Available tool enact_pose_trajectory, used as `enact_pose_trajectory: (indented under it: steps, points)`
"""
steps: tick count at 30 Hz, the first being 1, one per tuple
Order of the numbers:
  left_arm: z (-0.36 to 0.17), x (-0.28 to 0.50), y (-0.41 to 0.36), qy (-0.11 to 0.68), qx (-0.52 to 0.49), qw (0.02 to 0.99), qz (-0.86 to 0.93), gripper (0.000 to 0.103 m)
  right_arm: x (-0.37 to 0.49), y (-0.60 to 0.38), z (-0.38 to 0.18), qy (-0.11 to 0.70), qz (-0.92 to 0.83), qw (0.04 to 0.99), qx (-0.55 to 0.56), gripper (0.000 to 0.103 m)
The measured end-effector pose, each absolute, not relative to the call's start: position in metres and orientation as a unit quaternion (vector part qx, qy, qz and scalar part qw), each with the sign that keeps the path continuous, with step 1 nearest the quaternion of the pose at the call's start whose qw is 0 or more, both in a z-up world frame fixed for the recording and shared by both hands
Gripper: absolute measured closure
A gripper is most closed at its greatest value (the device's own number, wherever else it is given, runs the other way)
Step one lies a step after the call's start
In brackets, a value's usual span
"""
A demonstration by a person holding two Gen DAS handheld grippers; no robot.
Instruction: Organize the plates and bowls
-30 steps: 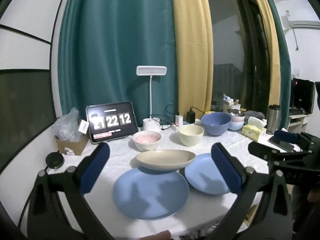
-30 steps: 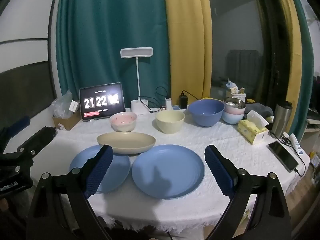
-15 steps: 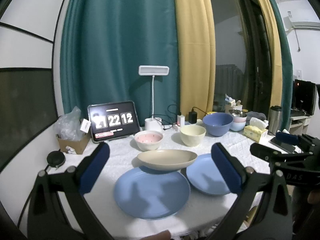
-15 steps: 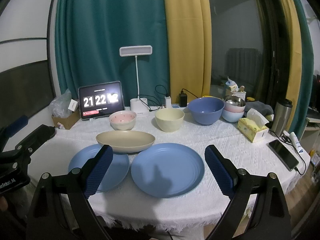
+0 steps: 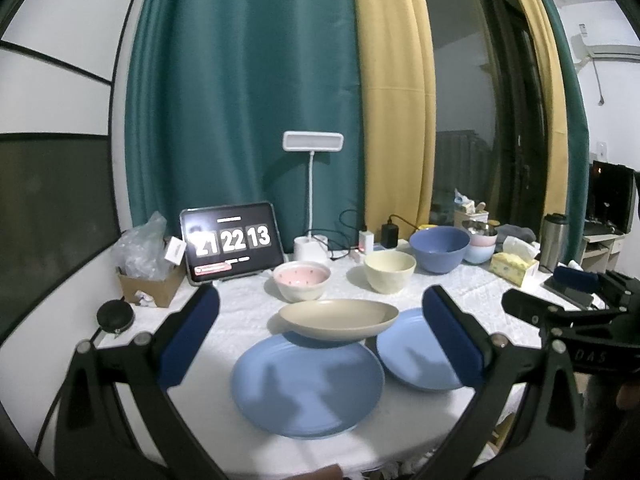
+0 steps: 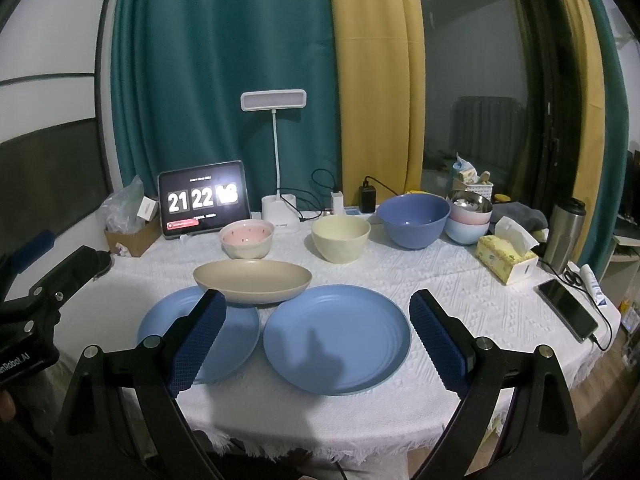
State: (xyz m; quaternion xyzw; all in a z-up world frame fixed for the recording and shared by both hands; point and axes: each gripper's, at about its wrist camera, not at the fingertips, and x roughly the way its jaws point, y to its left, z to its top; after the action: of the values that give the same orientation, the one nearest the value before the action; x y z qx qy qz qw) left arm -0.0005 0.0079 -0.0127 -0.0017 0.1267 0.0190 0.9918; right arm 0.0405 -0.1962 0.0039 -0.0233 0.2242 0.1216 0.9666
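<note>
Two blue plates lie side by side at the table's front: the left one (image 5: 308, 384) (image 6: 224, 336) and the right one (image 6: 338, 338) (image 5: 416, 354). A beige shallow dish (image 5: 338, 319) (image 6: 252, 282) rests behind them, overlapping their far rims. Behind stand a pink bowl (image 6: 247, 238), a cream bowl (image 6: 341, 237), a large blue bowl (image 6: 413, 220) and a stack of small bowls (image 6: 469, 216). My left gripper (image 5: 320, 324) is open and empty above the left plate. My right gripper (image 6: 318, 332) is open and empty above the right plate.
At the back stand a tablet clock (image 6: 204, 204), a white lamp (image 6: 276, 160), chargers with cables (image 6: 366, 196) and a cardboard box with bags (image 6: 128, 228). At the right are a tissue box (image 6: 506, 258), a steel tumbler (image 6: 564, 230) and a phone (image 6: 568, 314). The white tablecloth (image 6: 440, 280) hangs over the front edge.
Both grippers have risen and drawn back slightly; the dishes have not moved. The clock has ticked from 12 to 13.
</note>
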Motion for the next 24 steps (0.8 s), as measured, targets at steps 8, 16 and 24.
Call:
enact_pose_trajectory:
  steps: [8,16,24]
  points:
    - [-0.0116,-0.0033,0.01,0.12,-0.007,0.992,0.024,0.001,0.0406,-0.1956,0.0043,0.224,0.121,0.967,-0.023,0.007]
    - [-0.0101,-0.0028,0.0106,0.12,-0.007,0.992,0.023,0.001,0.0416,-0.1956,0.0041,0.224,0.121,0.967,-0.023,0.007]
    - [-0.0106,-0.0029,0.0116,0.121,-0.006,0.992,0.023,0.001,0.0417,-0.1955,0.0045,0.225,0.121,0.966,-0.024,0.007]
